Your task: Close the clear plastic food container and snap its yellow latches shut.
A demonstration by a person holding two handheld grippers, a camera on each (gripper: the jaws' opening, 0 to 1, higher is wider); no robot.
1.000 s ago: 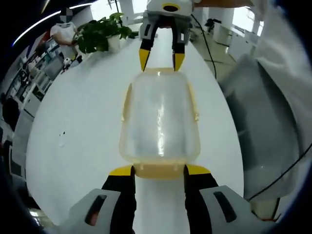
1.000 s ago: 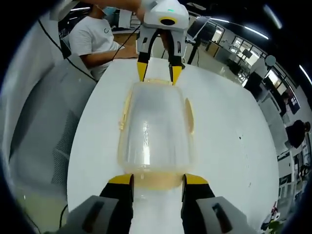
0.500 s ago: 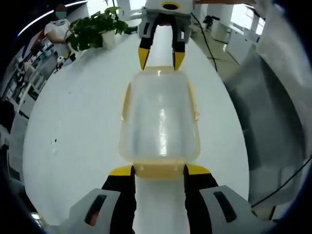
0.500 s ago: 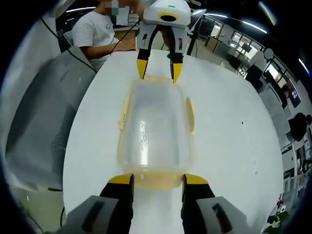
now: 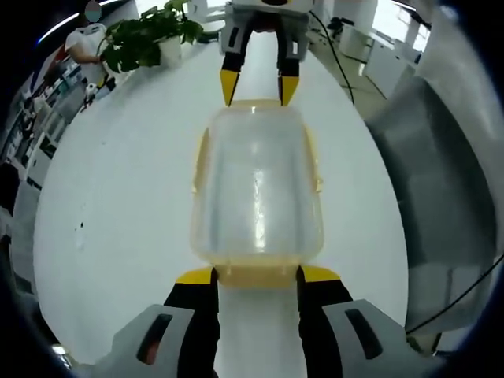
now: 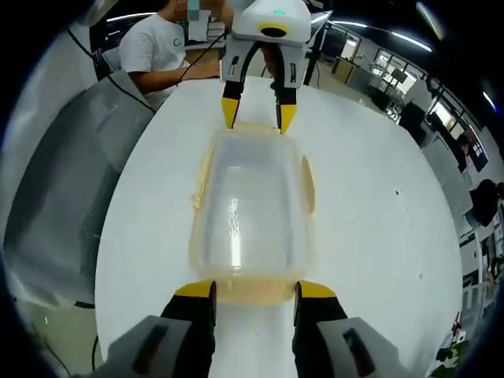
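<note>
Clear plastic food container (image 5: 257,185) with yellow latches lies lengthwise on the white table (image 5: 118,205) between my open left gripper (image 5: 256,277) and open right gripper (image 6: 254,293), one end latch beside each.

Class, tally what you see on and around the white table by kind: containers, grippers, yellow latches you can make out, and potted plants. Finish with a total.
Clear plastic container: 1
Grippers: 2, the left gripper and the right gripper, one at each short end
Yellow latches that show: 4, such as the end latch and a side latch
Potted plant: 1
Total: 8
</note>
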